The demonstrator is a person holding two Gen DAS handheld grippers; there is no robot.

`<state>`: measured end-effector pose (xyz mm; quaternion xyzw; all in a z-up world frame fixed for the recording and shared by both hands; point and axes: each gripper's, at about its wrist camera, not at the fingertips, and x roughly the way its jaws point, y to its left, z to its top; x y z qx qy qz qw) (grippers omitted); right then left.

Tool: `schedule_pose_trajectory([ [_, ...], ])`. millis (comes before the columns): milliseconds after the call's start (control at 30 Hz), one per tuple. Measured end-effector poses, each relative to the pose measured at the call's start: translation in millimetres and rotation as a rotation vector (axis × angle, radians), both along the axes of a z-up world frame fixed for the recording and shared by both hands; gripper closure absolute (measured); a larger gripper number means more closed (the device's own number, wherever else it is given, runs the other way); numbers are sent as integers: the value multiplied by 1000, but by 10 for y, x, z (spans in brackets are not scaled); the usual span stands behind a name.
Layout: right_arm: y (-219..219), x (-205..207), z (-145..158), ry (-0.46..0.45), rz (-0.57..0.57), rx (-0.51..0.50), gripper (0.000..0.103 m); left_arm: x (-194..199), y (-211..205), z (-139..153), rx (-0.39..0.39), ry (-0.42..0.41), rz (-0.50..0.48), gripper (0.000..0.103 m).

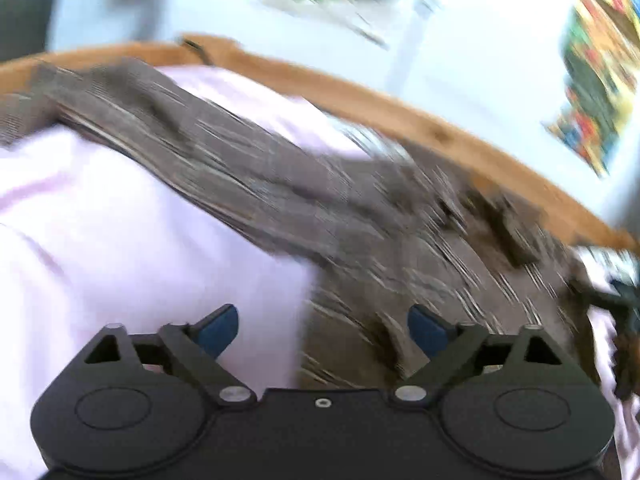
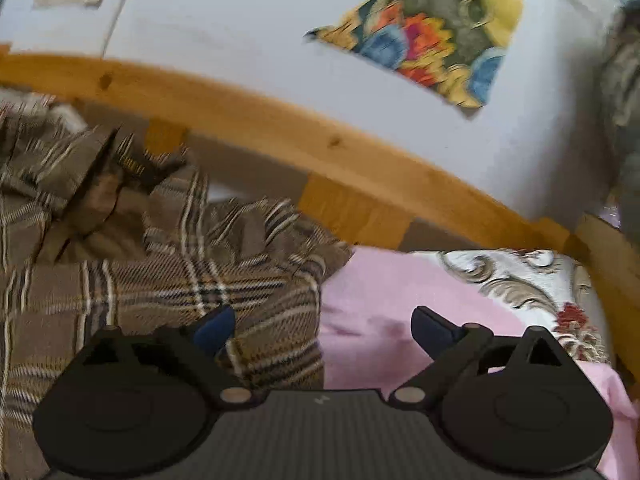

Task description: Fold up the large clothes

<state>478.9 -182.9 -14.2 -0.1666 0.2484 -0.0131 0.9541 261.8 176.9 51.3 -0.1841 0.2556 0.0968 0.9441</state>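
Note:
A large brown plaid garment (image 1: 304,196) lies crumpled on a pink sheet (image 1: 100,240) on a bed. In the left wrist view it is blurred and runs from upper left to lower right. My left gripper (image 1: 322,330) is open above the garment's near edge, holding nothing. In the right wrist view the garment (image 2: 160,272) fills the left half, bunched near the bed frame. My right gripper (image 2: 322,328) is open and empty over the garment's right edge, where it meets the pink sheet (image 2: 376,304).
A wooden bed frame (image 2: 280,132) curves along the far side against a white wall with colourful posters (image 2: 436,36). A floral patterned cloth (image 2: 532,280) lies at the right end of the bed. The frame also shows in the left wrist view (image 1: 400,116).

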Motion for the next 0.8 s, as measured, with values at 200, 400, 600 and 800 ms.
schedule_pose_trajectory([
  [200, 194, -374, 307, -130, 76, 16, 0, -177, 919, 208, -96, -145, 280, 1],
  [400, 493, -966, 454, -100, 231, 159, 0, -130, 1498, 321, -318, -260, 435, 1],
  [600, 725, -1359, 390, -4, 355, 194, 0, 141, 1704, 511, -348, -238, 520, 5],
  [800, 714, -1455, 311, 94, 327, 275, 0, 292, 1760, 445, -352, -187, 523, 45],
])
